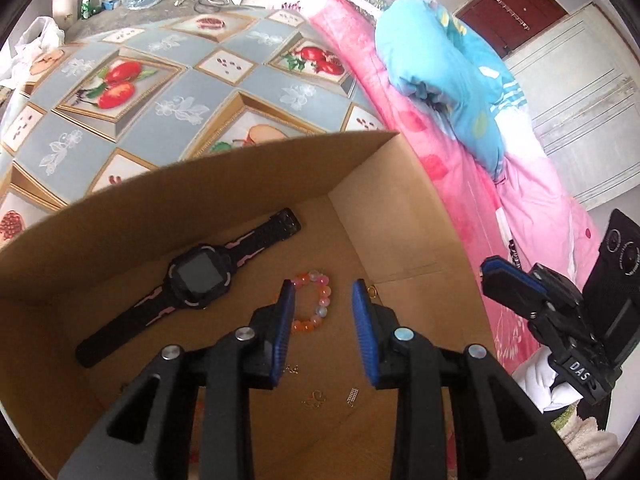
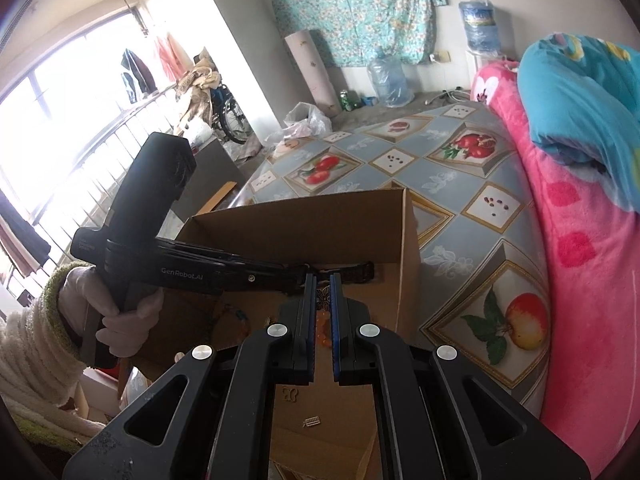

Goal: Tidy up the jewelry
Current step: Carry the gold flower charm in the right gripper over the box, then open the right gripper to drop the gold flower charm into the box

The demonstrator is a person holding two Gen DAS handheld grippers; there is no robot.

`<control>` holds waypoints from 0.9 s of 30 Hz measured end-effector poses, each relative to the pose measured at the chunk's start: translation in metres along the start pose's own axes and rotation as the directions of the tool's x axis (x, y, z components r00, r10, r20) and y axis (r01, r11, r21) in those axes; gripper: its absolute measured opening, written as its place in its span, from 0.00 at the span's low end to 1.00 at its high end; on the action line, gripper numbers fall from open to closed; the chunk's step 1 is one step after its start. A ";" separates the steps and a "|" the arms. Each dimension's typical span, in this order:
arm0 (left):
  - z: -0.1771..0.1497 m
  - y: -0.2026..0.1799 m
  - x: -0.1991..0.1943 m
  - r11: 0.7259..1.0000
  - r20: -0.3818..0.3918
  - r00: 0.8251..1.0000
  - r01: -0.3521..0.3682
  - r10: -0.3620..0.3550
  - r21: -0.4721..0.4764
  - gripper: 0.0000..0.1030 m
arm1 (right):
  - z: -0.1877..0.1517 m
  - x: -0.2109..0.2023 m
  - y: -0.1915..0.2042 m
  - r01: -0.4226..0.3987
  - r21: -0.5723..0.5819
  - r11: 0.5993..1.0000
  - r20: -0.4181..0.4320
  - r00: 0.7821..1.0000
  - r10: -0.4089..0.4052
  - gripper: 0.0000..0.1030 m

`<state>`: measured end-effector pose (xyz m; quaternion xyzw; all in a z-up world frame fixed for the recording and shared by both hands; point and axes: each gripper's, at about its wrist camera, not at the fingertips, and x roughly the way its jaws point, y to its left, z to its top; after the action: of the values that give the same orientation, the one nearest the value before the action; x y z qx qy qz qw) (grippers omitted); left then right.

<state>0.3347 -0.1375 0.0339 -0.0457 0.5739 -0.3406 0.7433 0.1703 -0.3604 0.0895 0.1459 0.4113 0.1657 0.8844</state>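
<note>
Blue-padded fingers of the left claw (image 1: pixel 323 304) filled the foreground of the left wrist view, standing apart with nothing between the pads, tilted down into the open brown cardboard box (image 1: pixel 224 176). Directly beyond the tips, slightly toward the left finger, lay the pink-and-orange beaded bracelet (image 1: pixel 316 304), flat on the box floor and partly hidden behind that finger. Left of the bracelet lay the black wristwatch with pink strap trim (image 1: pixel 192 280), its long axis running diagonally from the near left toward the far wall of the box. Nearer the camera, several small gold-coloured pieces (image 1: pixel 316 400) and a small silver ladder-shaped piece (image 1: pixel 352 396) rested loose on the cardboard; what kind of jewellery they were could not be told.

In the right wrist view, the right claw (image 2: pixel 323 280) was closed on a small dark butterfly-shaped filigree ornament (image 2: pixel 323 296), pinched near the fingertips and held above the near part of the box (image 2: pixel 408 240). The left claw's black body (image 2: pixel 224 268), gripped by a white-gloved hand (image 2: pixel 120 312), crossed in front of it.

Judged from this arrangement, the ornament was the next item to be deposited: the box floor lay straight below and ahead of the right claw, the nearer of the two to an empty patch of cardboard. The box stood on a bed covered with a fruit-patterned sheet (image 1: pixel 180 92), beside a pink quilt (image 1: pixel 460 184).
</note>
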 end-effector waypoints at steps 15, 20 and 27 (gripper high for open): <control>-0.149 0.036 -0.159 0.975 0.443 0.868 -0.191 0.224 -0.117 0.57 | 0.023 0.148 0.061 -0.026 -0.116 0.993 -0.491 0.870 -0.035 0.05; -0.185 0.059 -0.166 0.959 0.432 0.859 -0.209 0.275 -0.193 0.63 | 0.020 0.164 0.062 0.034 -0.154 0.988 -0.520 0.847 -0.110 0.09; -0.202 0.074 -0.161 0.956 0.423 0.869 -0.167 0.258 -0.240 0.66 | 0.028 0.124 0.069 0.069 -0.139 0.988 -0.413 0.902 -0.121 0.10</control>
<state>0.1719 0.0739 0.0646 -0.1324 0.4186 -0.1785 0.8806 0.2557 -0.2499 0.0502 0.0328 0.5879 0.1744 0.7892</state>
